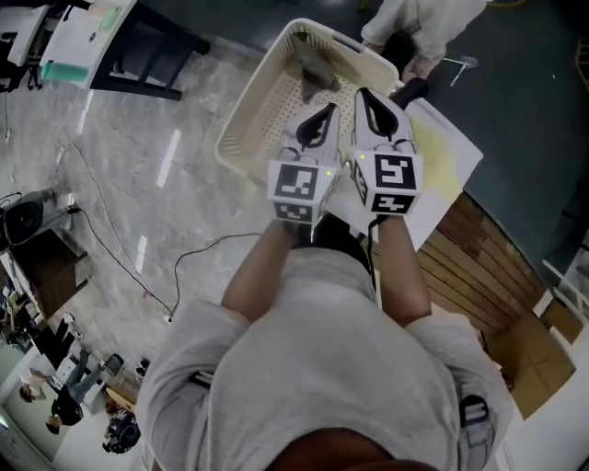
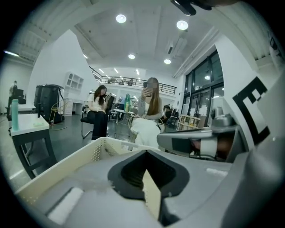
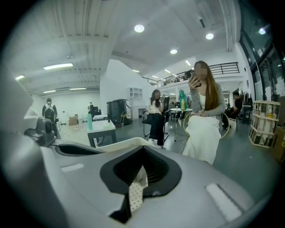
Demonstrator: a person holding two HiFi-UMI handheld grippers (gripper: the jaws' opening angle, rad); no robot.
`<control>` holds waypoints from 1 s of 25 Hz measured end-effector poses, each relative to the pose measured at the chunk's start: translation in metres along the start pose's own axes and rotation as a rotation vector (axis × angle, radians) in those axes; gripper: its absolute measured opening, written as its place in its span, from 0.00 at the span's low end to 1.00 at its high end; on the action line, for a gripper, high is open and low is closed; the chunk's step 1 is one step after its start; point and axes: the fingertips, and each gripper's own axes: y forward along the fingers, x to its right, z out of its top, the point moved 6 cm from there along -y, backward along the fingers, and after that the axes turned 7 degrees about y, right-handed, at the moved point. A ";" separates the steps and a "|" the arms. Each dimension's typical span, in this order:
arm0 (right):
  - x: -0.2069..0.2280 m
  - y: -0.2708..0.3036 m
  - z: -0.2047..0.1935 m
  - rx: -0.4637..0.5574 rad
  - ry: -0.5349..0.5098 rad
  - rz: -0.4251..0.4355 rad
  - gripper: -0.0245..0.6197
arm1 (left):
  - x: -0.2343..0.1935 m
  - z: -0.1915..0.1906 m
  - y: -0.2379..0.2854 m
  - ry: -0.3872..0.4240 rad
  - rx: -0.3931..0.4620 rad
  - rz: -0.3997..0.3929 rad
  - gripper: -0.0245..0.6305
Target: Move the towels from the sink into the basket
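In the head view my two grippers are held side by side above a cream perforated basket that stands on the floor. A grey towel lies crumpled at the basket's far end. My left gripper is shut and holds nothing. My right gripper is shut too, also with nothing in it. In the left gripper view the left gripper shows its jaws together over the basket's rim. In the right gripper view the right gripper leaves only a thin slit, through which the basket's dotted wall shows. No sink is in view.
A white board with a yellowish stain lies right of the basket, beside wooden slats. A seated person in white is just beyond the basket. A cable runs over the marble floor at left, and a dark table stands far left.
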 end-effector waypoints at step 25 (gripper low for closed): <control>0.149 -0.164 -0.056 0.048 0.170 -0.378 0.05 | 0.197 -0.009 0.060 0.142 -0.063 -0.386 0.07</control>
